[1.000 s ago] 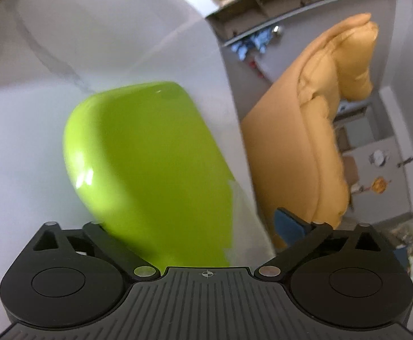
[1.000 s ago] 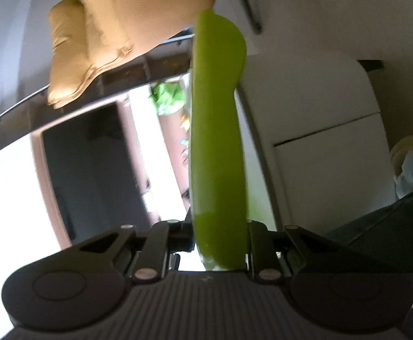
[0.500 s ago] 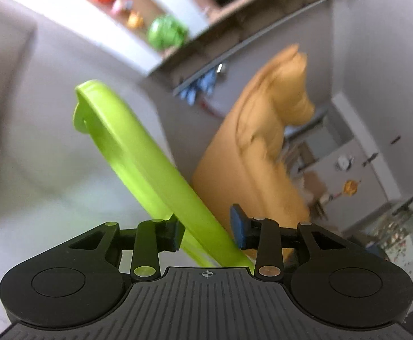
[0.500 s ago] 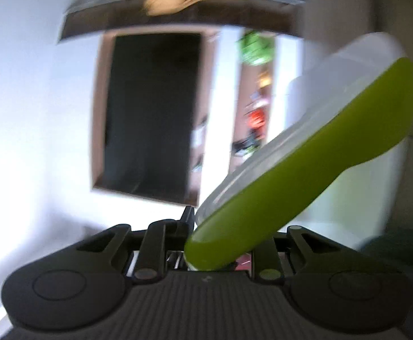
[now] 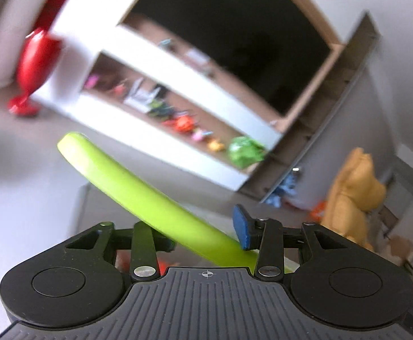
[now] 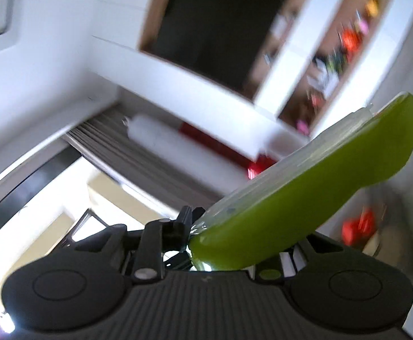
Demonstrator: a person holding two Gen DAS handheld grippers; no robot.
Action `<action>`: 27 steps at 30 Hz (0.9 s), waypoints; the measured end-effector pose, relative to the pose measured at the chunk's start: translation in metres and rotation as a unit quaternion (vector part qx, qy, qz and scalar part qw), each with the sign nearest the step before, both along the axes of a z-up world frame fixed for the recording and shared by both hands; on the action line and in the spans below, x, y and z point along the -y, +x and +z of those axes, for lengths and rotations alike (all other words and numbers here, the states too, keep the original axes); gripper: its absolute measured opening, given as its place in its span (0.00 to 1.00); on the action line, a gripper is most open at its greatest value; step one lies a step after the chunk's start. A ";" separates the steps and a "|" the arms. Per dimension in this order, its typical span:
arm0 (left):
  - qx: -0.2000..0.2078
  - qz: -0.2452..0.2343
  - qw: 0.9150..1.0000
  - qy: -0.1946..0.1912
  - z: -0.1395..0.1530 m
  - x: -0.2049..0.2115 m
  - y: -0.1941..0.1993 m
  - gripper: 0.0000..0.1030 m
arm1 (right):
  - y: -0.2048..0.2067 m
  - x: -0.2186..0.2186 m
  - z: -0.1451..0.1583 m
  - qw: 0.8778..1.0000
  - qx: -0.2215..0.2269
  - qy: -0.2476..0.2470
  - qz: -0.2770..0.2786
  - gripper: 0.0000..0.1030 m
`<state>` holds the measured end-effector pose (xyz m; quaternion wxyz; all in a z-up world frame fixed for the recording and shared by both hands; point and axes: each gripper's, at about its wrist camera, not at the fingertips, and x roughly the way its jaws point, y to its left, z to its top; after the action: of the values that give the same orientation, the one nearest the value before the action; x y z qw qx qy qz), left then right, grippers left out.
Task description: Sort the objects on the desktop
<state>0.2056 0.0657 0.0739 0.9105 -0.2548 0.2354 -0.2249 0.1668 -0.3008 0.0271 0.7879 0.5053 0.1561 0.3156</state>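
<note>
A lime-green lid (image 5: 149, 201) with a clear plastic inner layer is held up in the air between both grippers. In the left wrist view my left gripper (image 5: 203, 238) has its fingers closed against one end of the lid, which slants up to the left. In the right wrist view my right gripper (image 6: 246, 243) is shut on the other end of the green lid (image 6: 305, 195), which slants up to the right. The desktop is out of sight in both views.
Both cameras point up into the room. I see a white shelf unit with small colourful items (image 5: 195, 130), a dark screen (image 5: 234, 42), a red vase (image 5: 33, 65) and a yellow armchair (image 5: 353, 195). A white cylinder (image 6: 161, 141) lies by grey blinds.
Both grippers have swung upward and rotated with the lid. The left view went from the white tabletop to the shelves and screen. The left fingers have closed in on the lid.
</note>
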 end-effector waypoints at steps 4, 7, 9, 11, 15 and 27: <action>-0.034 0.000 0.999 -0.013 -0.033 -0.025 -0.017 0.53 | 0.003 -0.035 -0.032 0.999 -0.040 0.008 0.034 0.25; -0.085 -0.025 0.996 -0.026 -0.048 -0.053 -0.021 0.76 | -0.002 -0.041 -0.056 0.994 -0.087 0.036 0.054 0.23; -0.124 -0.058 0.989 -0.057 -0.060 -0.068 -0.016 0.80 | -0.003 -0.036 -0.072 0.990 -0.114 0.057 0.059 0.23; -0.136 -0.083 0.984 -0.084 -0.068 -0.084 -0.014 0.82 | -0.003 -0.033 -0.080 0.987 -0.134 0.067 0.055 0.26; -0.167 -0.067 0.982 -0.058 -0.072 -0.096 -0.012 0.94 | -0.008 -0.027 -0.097 0.982 -0.166 0.079 0.052 0.42; -0.224 -0.048 0.973 -0.035 -0.094 -0.139 -0.023 0.96 | -0.058 0.006 -0.090 0.984 -0.167 -0.041 -0.038 0.59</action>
<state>0.1822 0.2044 -0.0206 0.8130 -0.3193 0.4376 -0.2135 0.1089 -0.3071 -0.0627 0.7825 0.5232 0.2789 0.1900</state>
